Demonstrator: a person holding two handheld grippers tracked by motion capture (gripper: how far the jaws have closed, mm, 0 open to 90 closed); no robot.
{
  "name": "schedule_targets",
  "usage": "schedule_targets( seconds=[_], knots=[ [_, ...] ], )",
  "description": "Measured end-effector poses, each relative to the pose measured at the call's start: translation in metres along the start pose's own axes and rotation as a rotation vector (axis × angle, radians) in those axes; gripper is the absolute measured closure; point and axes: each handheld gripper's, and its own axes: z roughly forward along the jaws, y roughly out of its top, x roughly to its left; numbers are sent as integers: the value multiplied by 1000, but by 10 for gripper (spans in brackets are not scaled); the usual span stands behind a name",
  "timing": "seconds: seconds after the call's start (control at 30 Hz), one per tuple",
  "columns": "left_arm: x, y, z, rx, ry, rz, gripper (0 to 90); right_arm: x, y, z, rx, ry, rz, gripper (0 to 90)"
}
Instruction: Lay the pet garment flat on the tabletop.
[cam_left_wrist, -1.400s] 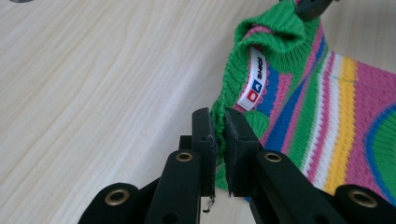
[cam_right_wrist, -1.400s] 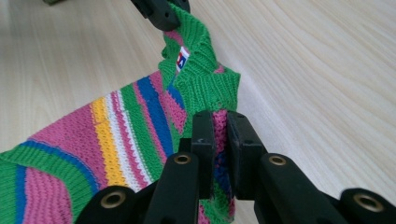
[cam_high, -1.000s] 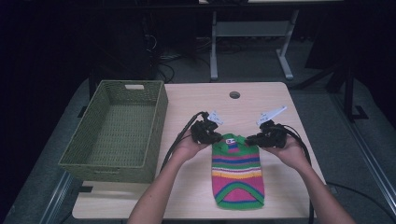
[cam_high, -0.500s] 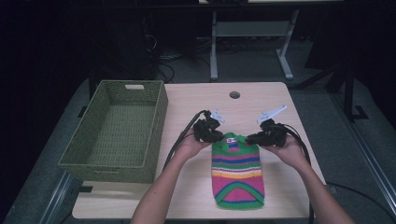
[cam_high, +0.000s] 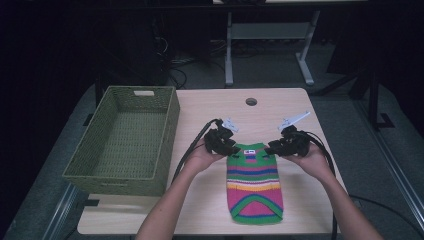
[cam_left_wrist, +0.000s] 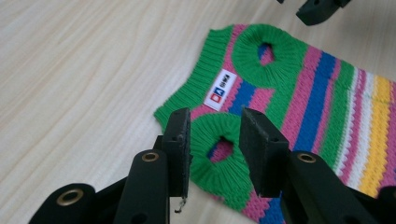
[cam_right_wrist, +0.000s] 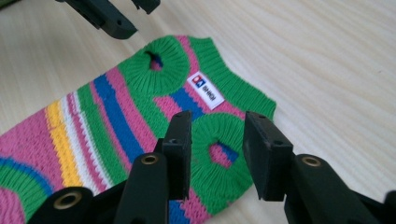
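The light wooden table (cam_high: 210, 107) carries a woven green basket (cam_high: 125, 142) at its left, which has nothing in it. Right of the basket, near the table's near edge, a small striped knitted sweater (cam_high: 254, 182) lies flat and spread out, neck end toward the far side, its white label (cam_left_wrist: 220, 89) facing up. It looks laid out and smoothed; any folding and a move into the basket would be what is left, as I judge it. The left gripper (cam_left_wrist: 215, 140) and right gripper (cam_right_wrist: 215, 140) sit at the two far corners of the sweater, each over a green ribbed armhole. Both pairs of jaws have just been opening and stand partly apart, gripping nothing
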Motion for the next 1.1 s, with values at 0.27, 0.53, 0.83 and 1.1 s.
schedule_targets(
  seconds=[0.27,0.53,0.83,1.1],
  knots=[
    [-16,-14,-6,13,-28,44,612,13,-16,-8,15,14,-48,587],
    [-29,-26,-12,4,-47,62,603,26,-31,-14,23,24,-68,599],
    [-44,-34,-23,-18,-53,74,546,43,-40,-19,18,34,-101,587],
    [-55,-40,-29,-25,-62,82,524,54,-47,-20,34,36,-122,623]
  ],
)
